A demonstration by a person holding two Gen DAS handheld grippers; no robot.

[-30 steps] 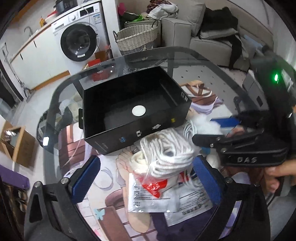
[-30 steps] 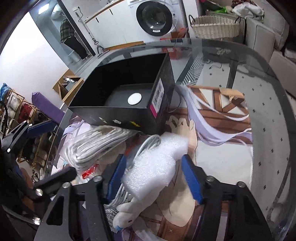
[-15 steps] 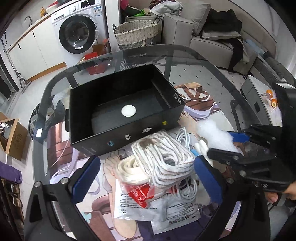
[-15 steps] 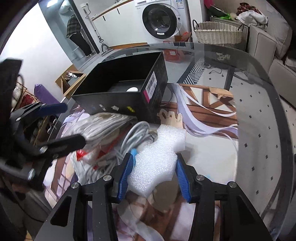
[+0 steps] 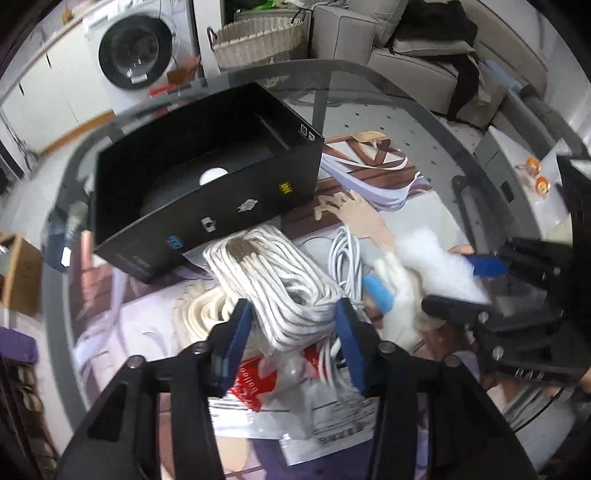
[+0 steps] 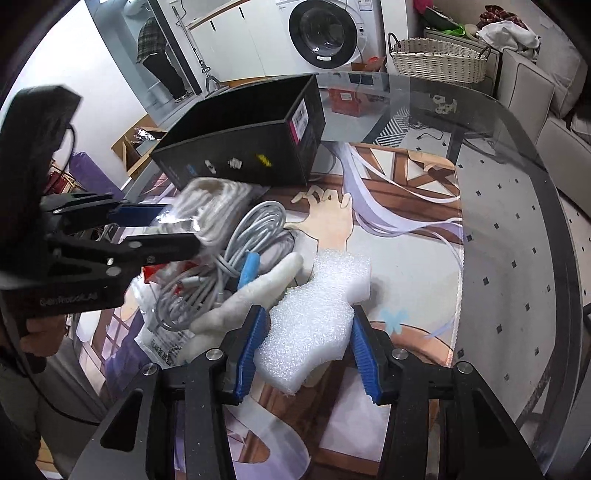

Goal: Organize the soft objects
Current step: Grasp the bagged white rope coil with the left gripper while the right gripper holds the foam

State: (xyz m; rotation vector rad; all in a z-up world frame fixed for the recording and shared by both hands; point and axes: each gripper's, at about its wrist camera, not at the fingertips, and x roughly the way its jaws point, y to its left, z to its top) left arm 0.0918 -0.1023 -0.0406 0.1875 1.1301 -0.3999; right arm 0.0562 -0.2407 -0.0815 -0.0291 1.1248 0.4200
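My left gripper (image 5: 293,339) is shut on a bagged bundle of white rope (image 5: 280,284), its blue pads pressing both sides; the bundle also shows in the right wrist view (image 6: 207,206). My right gripper (image 6: 308,350) is shut on a white foam block (image 6: 317,317), which also shows in the left wrist view (image 5: 439,266). An open black box (image 5: 199,170) stands just beyond the rope, with a white disc (image 5: 213,175) inside. A grey coiled cable (image 6: 240,251) and a white plush piece (image 6: 251,299) lie between the grippers.
Everything sits on a printed mat (image 6: 406,229) over a round glass table (image 6: 535,206). Plastic bags with red labels (image 5: 258,380) lie under the rope. Beyond the table stand a washing machine (image 6: 325,33), a wicker basket (image 6: 439,59) and a sofa (image 5: 424,55).
My left gripper has closed from wide open onto the rope bundle and moved in over it. My right gripper keeps the foam block and has drawn back from the box.
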